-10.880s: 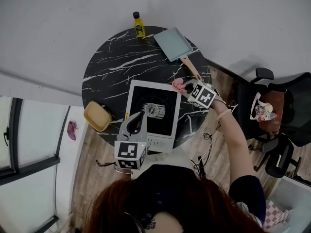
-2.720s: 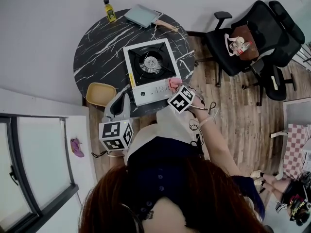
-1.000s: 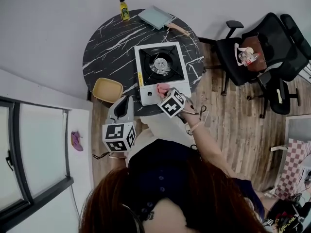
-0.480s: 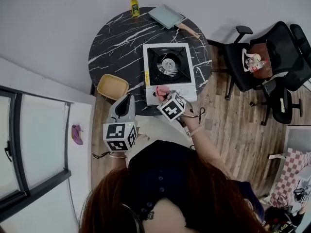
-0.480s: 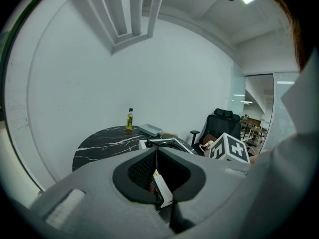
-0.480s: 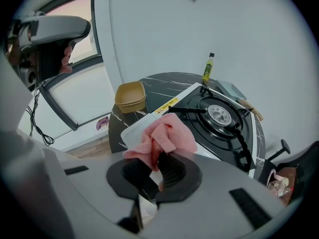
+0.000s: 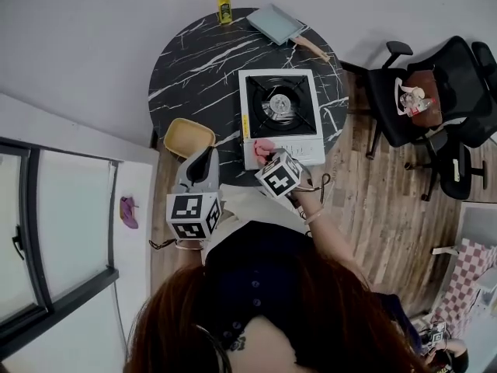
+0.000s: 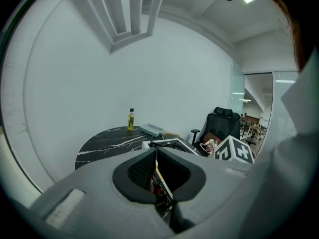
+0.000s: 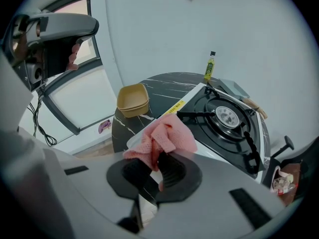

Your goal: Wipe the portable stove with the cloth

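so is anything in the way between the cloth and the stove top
Nothing visible. The right tool is shut on the pink cloth right at the portable stove's near corner. The pan, bottle and tan bowl all sit off the stove.

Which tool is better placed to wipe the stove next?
Right. The right tool is clamped on the pink cloth at the front edge of the stove; the left tool holds nothing and sits off to its left.
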A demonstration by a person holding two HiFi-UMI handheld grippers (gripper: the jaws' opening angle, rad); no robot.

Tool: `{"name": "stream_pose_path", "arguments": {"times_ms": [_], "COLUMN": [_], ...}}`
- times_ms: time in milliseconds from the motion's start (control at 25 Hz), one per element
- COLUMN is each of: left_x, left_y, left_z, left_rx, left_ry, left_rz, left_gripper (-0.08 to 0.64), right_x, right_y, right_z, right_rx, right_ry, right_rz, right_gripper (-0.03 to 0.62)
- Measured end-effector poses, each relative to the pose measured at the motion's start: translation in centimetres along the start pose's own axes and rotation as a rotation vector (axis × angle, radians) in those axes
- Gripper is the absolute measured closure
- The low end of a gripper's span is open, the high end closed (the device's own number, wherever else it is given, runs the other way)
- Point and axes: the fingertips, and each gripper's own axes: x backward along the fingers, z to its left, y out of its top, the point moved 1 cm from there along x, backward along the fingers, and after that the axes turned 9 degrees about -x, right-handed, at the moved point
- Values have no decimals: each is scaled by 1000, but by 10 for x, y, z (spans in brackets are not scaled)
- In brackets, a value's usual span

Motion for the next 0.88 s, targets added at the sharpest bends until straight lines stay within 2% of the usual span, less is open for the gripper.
{"name": "stream_pose_path", "arguments": {"times_ms": [520,720,880], "left_x": [-10,-12,-11], "left_y": [10,11,8], "left_z": [28,31,35], "left_rx": [-39,-45,-45], "left_ry": [-44,-58,-62], "left_rz": [5,11,12], "left_gripper": [546,546,546], "right_x": [-9,-13,-19], "right_y": [15,21,25], "right_z": [16,25,33], "right_rx": [-17,-28,-5], "right_ry": [-2,26,25], "right_rz": [12,10,21], "right_gripper": [558,558,558]}}
